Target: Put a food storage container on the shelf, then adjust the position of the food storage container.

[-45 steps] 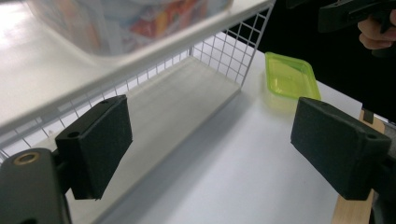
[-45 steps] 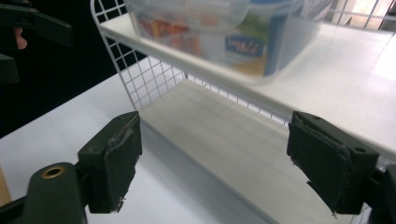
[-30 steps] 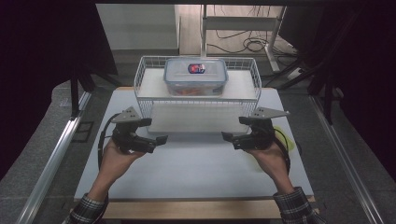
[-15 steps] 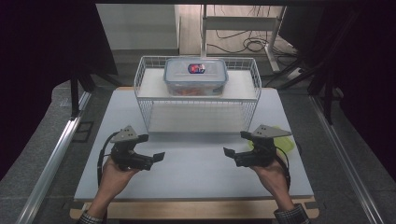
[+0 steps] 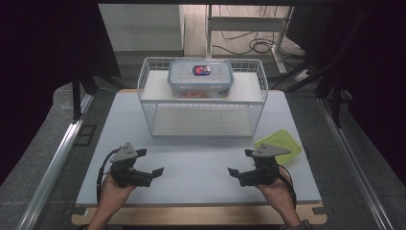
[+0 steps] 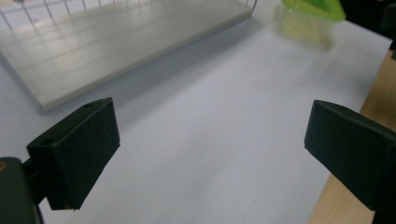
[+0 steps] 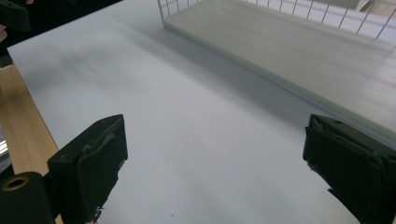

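Meanwhile, the left gripper (image 5: 151,162) is hovering low over the white table (image 5: 201,187), its jaws spread wide and holding nothing. Ahead of both grippers, a wire basket (image 5: 203,103) is sitting with a clear lidded box (image 5: 200,78) on its upper shelf. The right gripper (image 5: 241,163) is hanging opposite the left one, jaws likewise wide apart and empty. Just beyond it, nearly touching, a green lid (image 5: 280,143) is lying on the table.
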The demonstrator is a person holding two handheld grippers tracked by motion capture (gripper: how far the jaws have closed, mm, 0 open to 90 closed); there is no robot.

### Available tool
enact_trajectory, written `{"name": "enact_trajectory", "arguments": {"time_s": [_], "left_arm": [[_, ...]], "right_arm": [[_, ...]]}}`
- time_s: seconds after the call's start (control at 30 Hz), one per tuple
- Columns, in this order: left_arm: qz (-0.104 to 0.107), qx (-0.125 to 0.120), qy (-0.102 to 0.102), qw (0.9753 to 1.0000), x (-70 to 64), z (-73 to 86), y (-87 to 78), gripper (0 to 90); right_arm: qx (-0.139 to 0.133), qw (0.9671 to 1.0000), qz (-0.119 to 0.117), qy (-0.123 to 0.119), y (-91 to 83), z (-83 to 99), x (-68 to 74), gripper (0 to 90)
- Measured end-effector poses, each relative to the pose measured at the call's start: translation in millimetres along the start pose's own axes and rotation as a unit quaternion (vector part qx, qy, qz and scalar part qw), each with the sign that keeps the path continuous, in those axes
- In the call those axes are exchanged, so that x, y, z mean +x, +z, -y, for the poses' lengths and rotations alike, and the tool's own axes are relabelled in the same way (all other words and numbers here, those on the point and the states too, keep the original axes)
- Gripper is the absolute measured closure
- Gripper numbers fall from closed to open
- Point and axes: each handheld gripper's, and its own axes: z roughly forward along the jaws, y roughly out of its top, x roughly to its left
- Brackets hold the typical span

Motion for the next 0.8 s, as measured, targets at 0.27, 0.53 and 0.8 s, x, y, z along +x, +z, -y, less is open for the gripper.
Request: {"name": "enact_trajectory", "arguments": {"time_s": [0.27,0.53,0.8], "left_arm": [[-0.012,0.003,-0.005,0.9999,1.2,19.8,2.1,2.7],[-0.016,0.002,0.013,0.9998,-2.6,23.0,5.8,2.9],[-0.010,0.002,0.017,0.9998,-2.5,24.9,9.3,2.9]], "right_arm": [[0.022,0.9995,0.018,0.013,4.8,7.9,-10.1,1.7],[0.029,0.9971,0.051,0.049,-4.6,9.3,-31.6,7.0],[0.046,0.9925,0.089,0.070,-24.6,11.2,-63.2,42.9]]}}
